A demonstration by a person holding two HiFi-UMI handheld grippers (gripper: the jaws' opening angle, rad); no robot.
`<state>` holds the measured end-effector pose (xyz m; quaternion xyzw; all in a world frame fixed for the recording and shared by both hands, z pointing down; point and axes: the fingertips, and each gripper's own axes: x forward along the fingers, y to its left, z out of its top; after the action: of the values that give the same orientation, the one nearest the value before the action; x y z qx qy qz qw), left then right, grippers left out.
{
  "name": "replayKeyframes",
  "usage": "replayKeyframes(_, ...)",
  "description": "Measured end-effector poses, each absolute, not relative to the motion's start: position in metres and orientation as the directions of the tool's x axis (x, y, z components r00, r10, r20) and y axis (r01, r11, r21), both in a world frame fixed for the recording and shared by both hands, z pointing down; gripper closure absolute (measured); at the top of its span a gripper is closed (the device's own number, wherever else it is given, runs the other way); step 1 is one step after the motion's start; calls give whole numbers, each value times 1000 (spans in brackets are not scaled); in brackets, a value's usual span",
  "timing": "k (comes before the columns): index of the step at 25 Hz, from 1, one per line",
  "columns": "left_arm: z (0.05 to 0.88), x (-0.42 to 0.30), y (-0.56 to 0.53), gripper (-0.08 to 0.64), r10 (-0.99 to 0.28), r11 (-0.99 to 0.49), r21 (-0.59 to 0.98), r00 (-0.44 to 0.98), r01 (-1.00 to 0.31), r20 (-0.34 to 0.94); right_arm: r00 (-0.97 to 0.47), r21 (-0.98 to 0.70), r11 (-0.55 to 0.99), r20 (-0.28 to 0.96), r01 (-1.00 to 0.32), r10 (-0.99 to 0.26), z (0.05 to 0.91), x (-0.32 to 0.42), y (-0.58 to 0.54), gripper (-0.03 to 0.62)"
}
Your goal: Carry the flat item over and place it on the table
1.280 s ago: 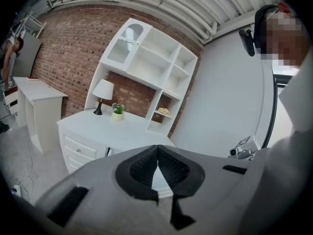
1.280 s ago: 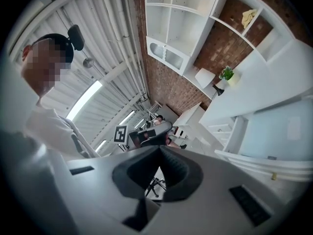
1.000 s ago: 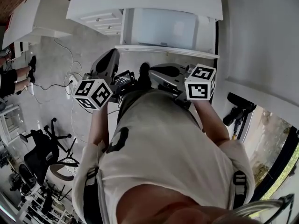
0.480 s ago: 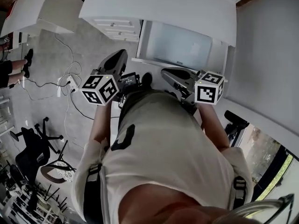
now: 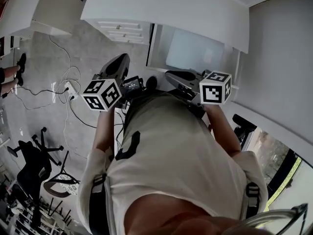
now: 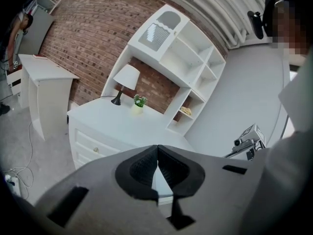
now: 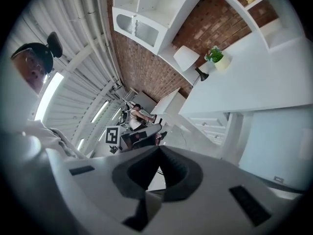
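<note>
Both grippers are held close in front of the person's torso, facing a white desk [image 5: 166,9]. My left gripper [image 5: 121,61] is shut, its dark pads meeting with nothing between them [image 6: 157,150]. My right gripper [image 5: 170,74] is shut too and holds nothing [image 7: 159,151]. A pale flat panel [image 5: 195,48] stands under the desk top between its side parts; it shows again in the right gripper view [image 7: 274,151]. I cannot tell whether it is the flat item. Neither gripper touches it.
On the desk [image 6: 112,121] stand a lamp [image 6: 128,77] and a small potted plant [image 6: 140,101], with a white shelf unit [image 6: 186,58] behind. Cables and a power strip [image 5: 71,87] lie on the floor at left, near an office chair [image 5: 34,155]. A camera on a stand [image 6: 247,137] is at right.
The desk and the panel under it have shifted right and grown larger in the head view. Both grippers stay shut and close to the torso.
</note>
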<state>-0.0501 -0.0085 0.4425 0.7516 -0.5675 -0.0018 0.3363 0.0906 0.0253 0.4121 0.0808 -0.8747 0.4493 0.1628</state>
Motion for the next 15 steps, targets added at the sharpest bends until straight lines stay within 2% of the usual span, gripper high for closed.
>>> replayKeyframes(8,451,-29,-32,540,-813,-188,507,423,-841,400,-930,-830,441,367,-341,-26,431,95,1,583)
replayKeyframes(15,475,21,-58,540,-744,-230,458,458,-859,486,-898,-856,272,425,-440,-114,467,155,-32,583)
